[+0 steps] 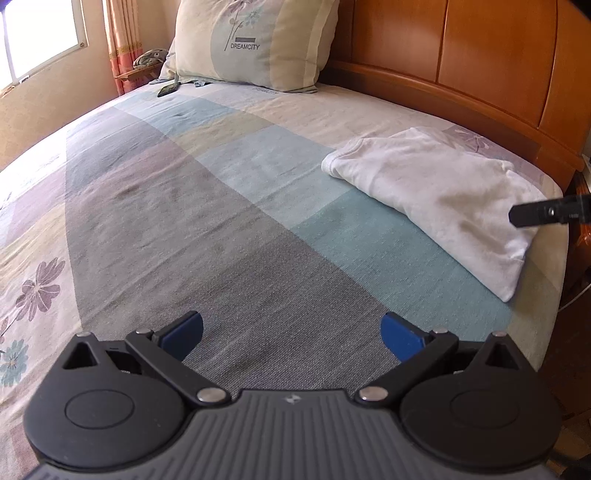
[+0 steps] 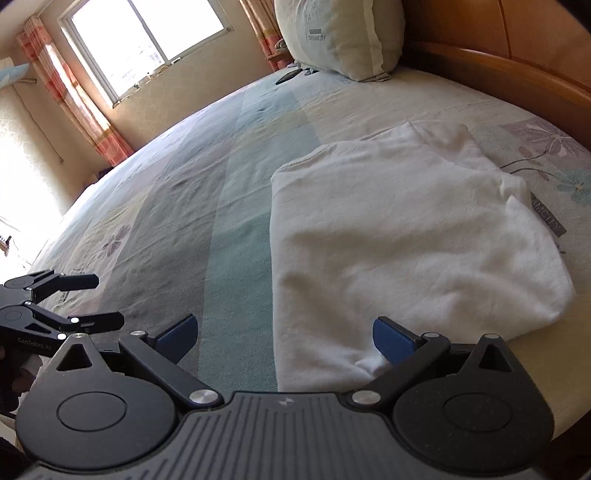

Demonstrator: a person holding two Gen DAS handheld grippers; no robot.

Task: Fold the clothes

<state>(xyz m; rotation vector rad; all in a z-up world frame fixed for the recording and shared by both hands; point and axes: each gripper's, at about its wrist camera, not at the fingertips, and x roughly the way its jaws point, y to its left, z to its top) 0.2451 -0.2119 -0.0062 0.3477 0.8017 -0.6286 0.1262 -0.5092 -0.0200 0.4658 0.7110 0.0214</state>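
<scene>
Both wrist views look low across the bed (image 1: 258, 184) toward the pillow (image 2: 340, 33).

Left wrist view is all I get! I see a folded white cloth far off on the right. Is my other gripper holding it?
Observer: No. The right gripper is open, its blue fingertips over the near edge of the folded white cloth.
Operator: Is my gripper open?
Observer: Yes, the right wrist view shows the left gripper open above the patterned bedsheet.
Operator: Anything hidden beside the cloth?
Observer: A grey printed label on the sheet.
</scene>
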